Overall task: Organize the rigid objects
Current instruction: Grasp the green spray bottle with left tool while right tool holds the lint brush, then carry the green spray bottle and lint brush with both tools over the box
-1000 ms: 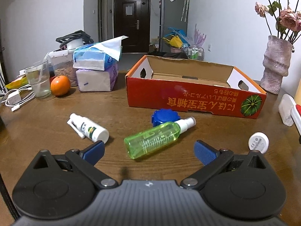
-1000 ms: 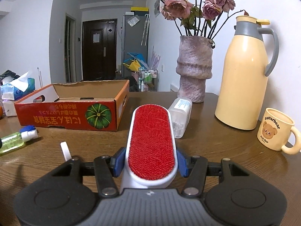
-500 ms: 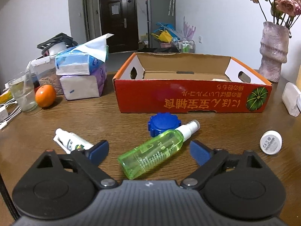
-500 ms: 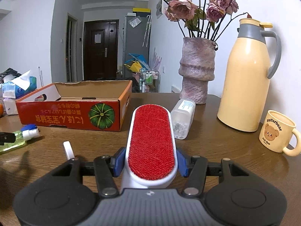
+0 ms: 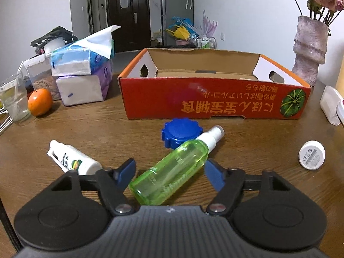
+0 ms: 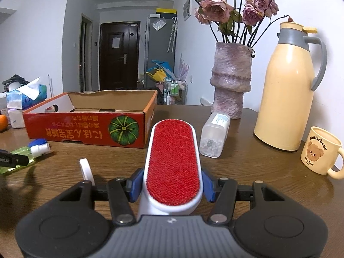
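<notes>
My left gripper (image 5: 171, 172) is open, its blue pads on either side of a green spray bottle (image 5: 172, 172) lying on the wooden table, not touching it. A blue ribbed cap (image 5: 180, 131) lies behind the bottle, a small white spray bottle (image 5: 73, 159) to the left, a round white disc (image 5: 311, 154) to the right. The red cardboard box (image 5: 215, 103) stands open behind them. My right gripper (image 6: 172, 185) is shut on a red lint brush (image 6: 174, 161) with a white frame. The box (image 6: 90, 126) stands ahead to its left.
Tissue packs (image 5: 83, 75), an orange (image 5: 39, 102) and a glass (image 5: 13, 99) stand at the left. A pink vase (image 6: 232, 81), a cream thermos (image 6: 288, 90), a bear mug (image 6: 322, 150) and a clear container of beads (image 6: 215, 137) stand at the right.
My left gripper has moved forward over the green bottle, which now lies between its pads, and the jaws have narrowed. The right gripper still holds the brush and has shifted slightly.
</notes>
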